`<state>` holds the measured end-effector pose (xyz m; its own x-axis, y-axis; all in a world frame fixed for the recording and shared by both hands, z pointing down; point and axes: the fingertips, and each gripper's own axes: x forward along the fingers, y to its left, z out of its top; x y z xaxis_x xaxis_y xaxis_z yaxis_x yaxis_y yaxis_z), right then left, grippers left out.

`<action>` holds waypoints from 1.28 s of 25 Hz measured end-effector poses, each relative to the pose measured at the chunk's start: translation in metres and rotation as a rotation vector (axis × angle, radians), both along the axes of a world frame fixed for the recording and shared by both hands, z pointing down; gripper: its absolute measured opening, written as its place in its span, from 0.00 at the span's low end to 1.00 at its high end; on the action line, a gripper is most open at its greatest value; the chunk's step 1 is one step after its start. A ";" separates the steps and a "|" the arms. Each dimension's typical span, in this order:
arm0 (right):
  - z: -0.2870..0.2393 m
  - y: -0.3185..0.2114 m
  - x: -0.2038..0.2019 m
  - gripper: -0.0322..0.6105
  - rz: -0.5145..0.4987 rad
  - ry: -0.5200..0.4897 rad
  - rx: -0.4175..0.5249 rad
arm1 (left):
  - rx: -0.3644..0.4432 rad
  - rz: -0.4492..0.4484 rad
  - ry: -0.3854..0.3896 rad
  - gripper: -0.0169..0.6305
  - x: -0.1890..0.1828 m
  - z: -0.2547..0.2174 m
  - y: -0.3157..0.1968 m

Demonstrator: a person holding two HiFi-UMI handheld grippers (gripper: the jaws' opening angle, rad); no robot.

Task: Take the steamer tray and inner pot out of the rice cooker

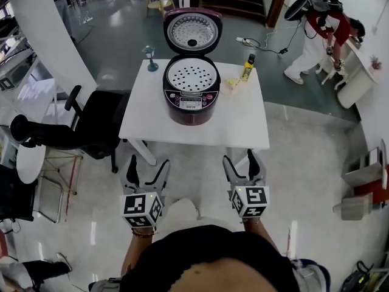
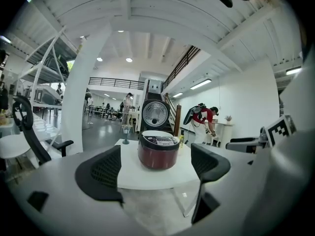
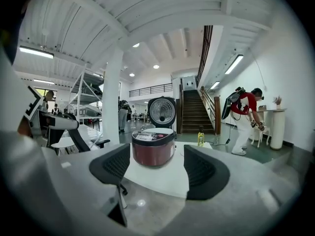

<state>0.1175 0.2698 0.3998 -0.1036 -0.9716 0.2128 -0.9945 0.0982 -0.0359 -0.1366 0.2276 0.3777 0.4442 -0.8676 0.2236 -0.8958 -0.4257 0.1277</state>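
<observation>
While bottle [image 1: 248, 67] flanks cooker [image 1: 190, 101] — chair [image 1: 97, 126] seemingly touches table [image 1: 243, 126].

**Three views, one table**

Head view looked steeply down from above onto the white table [image 1: 243, 126] and rice cooker [image 1: 191, 93]. Both gripper views sat low, short of the table, facing it almost level. All three shared table and cooker.
</observation>
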 end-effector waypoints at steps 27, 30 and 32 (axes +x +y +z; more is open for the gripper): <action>0.012 -0.165 0.050 0.55 0.074 0.070 -0.062 | -0.067 0.031 -0.038 0.68 0.035 0.019 -0.167; 0.007 -0.200 0.056 0.55 0.080 0.081 -0.068 | -0.061 0.048 -0.056 0.68 0.043 0.012 -0.208; 0.001 -0.223 0.060 0.56 0.086 0.084 -0.067 | -0.057 0.073 -0.079 0.68 0.051 0.007 -0.233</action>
<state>0.1776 0.0469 0.4011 0.0004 -0.9593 0.2822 -0.9989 0.0127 0.0444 -0.0860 -0.0049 0.3850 0.4844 -0.8188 0.3081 -0.8712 -0.4838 0.0837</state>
